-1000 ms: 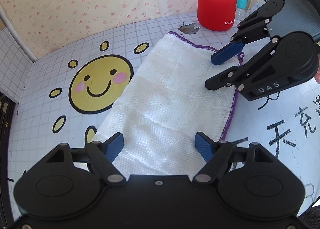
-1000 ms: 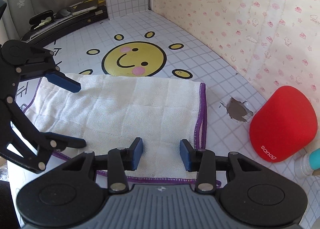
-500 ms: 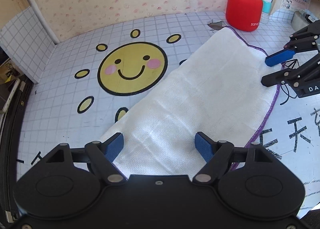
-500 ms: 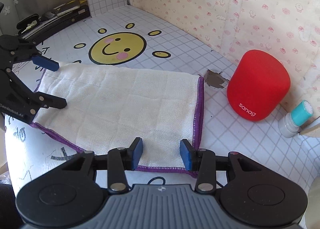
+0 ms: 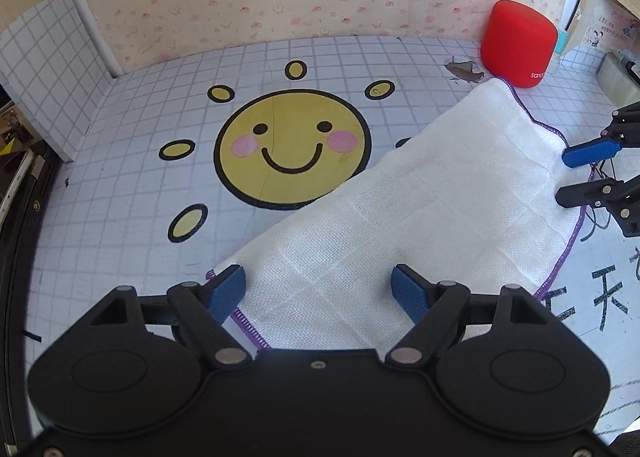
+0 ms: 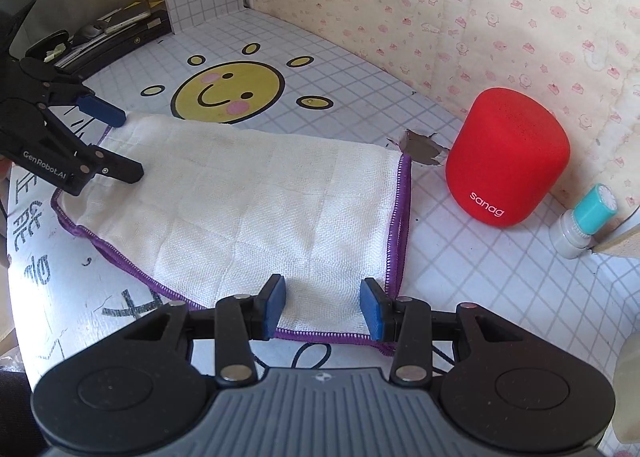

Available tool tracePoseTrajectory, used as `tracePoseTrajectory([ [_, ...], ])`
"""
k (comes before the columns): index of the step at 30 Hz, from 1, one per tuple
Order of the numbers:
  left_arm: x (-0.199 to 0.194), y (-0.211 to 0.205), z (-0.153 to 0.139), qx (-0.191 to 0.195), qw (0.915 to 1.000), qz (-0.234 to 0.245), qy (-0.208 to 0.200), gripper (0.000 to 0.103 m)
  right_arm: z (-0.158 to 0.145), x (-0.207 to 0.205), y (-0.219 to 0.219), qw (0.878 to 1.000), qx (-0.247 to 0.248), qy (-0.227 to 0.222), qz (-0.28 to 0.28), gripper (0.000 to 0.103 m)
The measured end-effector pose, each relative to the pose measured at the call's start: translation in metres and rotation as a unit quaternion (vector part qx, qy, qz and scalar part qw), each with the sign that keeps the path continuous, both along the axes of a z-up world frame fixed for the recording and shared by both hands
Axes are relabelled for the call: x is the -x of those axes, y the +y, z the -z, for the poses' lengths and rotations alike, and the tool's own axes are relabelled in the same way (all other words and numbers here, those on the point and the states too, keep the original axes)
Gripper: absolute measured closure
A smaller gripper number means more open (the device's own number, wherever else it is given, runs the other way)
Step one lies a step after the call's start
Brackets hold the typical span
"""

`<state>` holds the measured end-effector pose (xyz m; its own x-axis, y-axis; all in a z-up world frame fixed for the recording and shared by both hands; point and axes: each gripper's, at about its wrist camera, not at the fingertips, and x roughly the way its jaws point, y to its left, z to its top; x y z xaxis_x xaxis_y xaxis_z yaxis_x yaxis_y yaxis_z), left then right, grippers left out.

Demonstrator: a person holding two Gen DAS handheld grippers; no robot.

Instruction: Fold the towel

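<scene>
Both grippers had drawn apart to opposite short ends of the white purple-hemmed gauze towel [image 6: 256,193] lying flat on the gridded tabletop [image 5: 360,57]; left gripper [image 5: 318,289] and right gripper [image 6: 323,307] hovered released, probably readying corner grabs.

White purple-hemmed cloth towel [image 6: 256,201] lies flat on gridded tabletop [image 6: 460,277], between yellow smiling sun print [image 6: 228,91] and both open grippers, left [image 5: 318,289] and right [image 6: 322,307], red cylindrical speaker [image 6: 506,161] near its corner.
</scene>
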<state>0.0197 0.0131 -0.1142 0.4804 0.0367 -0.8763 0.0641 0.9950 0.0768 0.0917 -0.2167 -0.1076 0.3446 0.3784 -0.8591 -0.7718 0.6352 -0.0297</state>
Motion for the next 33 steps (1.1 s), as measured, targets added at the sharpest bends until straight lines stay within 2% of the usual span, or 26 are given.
tracePoseTrajectory([
  [7, 0.018, -0.004, -0.014, 0.000, 0.9999, 0.014, -0.006, 0.022, -0.002, 0.010, 0.000, 0.999, 0.016, 0.010, 0.028, 0.062],
  [14, 0.051, -0.014, -0.012, -0.003, 0.9991, 0.040, 0.014, 0.022, -0.003, 0.022, -0.007, 0.999, 0.019, 0.016, 0.041, 0.061],
  [17, 0.064, -0.022, -0.008, -0.019, 0.9984, 0.048, 0.022, 0.022, -0.004, 0.028, -0.011, 0.999, 0.023, 0.020, 0.045, 0.061],
  [25, 0.066, -0.040, -0.026, 0.007, 0.9981, 0.061, 0.000, 0.022, -0.005, 0.035, -0.014, 0.999, 0.027, 0.023, 0.041, 0.059],
  [29, 0.062, -0.053, -0.021, 0.026, 0.9971, 0.071, 0.007, 0.022, -0.004, 0.036, -0.015, 0.999, 0.025, 0.019, 0.043, 0.059],
  [33, 0.063, -0.062, -0.007, 0.047, 0.9960, 0.068, 0.033, 0.024, -0.005, 0.037, -0.014, 0.998, 0.026, 0.018, 0.046, 0.059],
])
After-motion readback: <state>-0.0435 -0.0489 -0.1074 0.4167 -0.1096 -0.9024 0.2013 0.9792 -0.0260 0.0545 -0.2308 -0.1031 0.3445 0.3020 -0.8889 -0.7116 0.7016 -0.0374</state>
